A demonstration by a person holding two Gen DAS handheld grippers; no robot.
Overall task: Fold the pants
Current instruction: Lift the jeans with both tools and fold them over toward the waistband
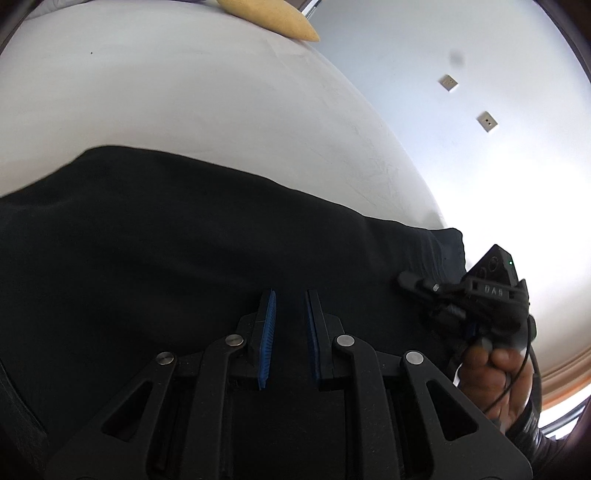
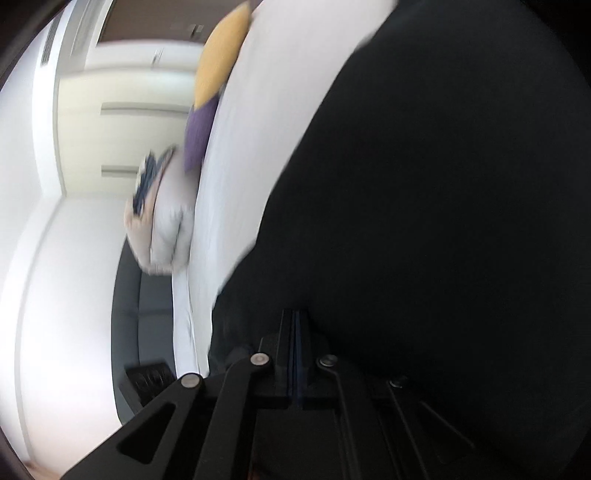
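Between the blue pads of the left gripper (image 1: 290, 295) only a narrow slot remains, and it is filled with black, so the jaws read as clamped on a fold of the pants (image 1: 184, 240), though black on black leaves the pinch itself hard to make out. Around those fingers the dark cloth covers the whole near part of the bed (image 1: 184, 92), its far hem running across the white sheet from the left side toward the bed's right edge, where one corner of the cloth ends. At that corner sits the right gripper (image 1: 406, 282), held by a hand (image 1: 495, 373) with a cable looping beside it; its fingertips lie against the pants' edge. From its own blurred camera, the right gripper (image 2: 295, 317) has its pads pressed flat together with no gap showing, and I cannot tell whether a thin layer of cloth is caught between them. Right of and above it the pants (image 2: 443, 184) bulk up as a large black mass over the bed (image 2: 258, 129). Farther out, a yellow pillow (image 1: 269, 18) rests at the bed's far edge, seen again from the right wrist (image 2: 221, 55) with a purple cushion (image 2: 199, 133) touching it and a pale heap of clothes (image 2: 166, 229) just beyond. Two wall sockets (image 1: 448, 82) sit on the white wall past the bed's right edge.
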